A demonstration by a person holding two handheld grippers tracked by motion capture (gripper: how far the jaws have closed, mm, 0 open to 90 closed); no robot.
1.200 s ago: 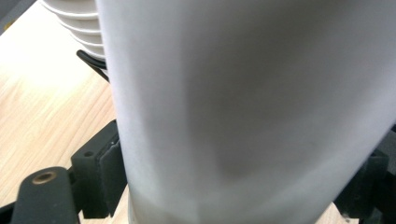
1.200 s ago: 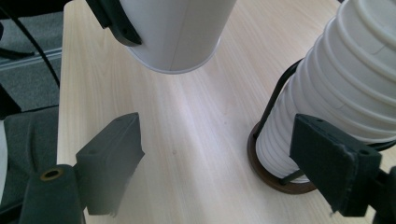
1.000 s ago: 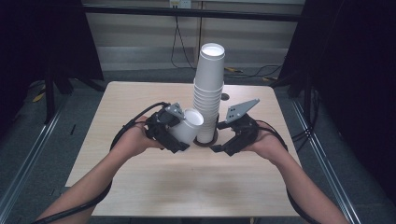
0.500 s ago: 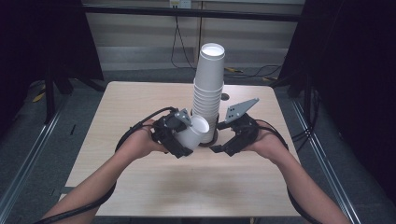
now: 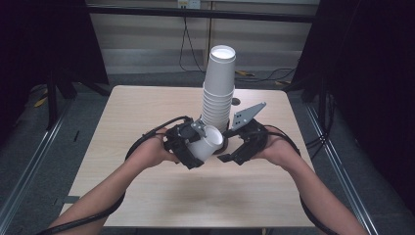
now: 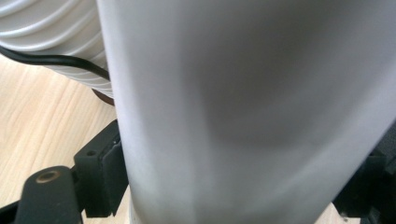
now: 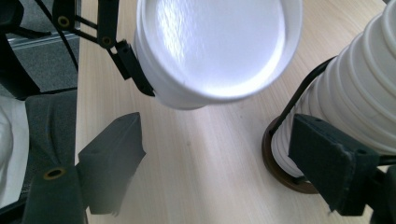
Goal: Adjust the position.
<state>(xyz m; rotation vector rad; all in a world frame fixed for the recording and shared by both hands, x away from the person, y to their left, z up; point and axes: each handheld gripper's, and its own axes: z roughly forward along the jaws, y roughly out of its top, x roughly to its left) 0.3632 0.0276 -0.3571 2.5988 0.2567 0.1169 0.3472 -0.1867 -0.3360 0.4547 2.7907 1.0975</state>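
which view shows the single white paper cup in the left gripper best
The high view: the single white paper cup shows whole, tilted in the left gripper beside the tall cup stack. The left gripper view shows just its blurred wall; the right gripper view shows its open mouth.

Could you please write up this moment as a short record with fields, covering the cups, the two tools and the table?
surface: light wooden table
cup stack: tall stack of white paper cups, upright on a dark round base
single cup: white paper cup, tilted, mouth toward the right tool
left tool: left tool, shut on the single cup
right tool: right tool, jaws open, holding nothing, close beside the stack's base
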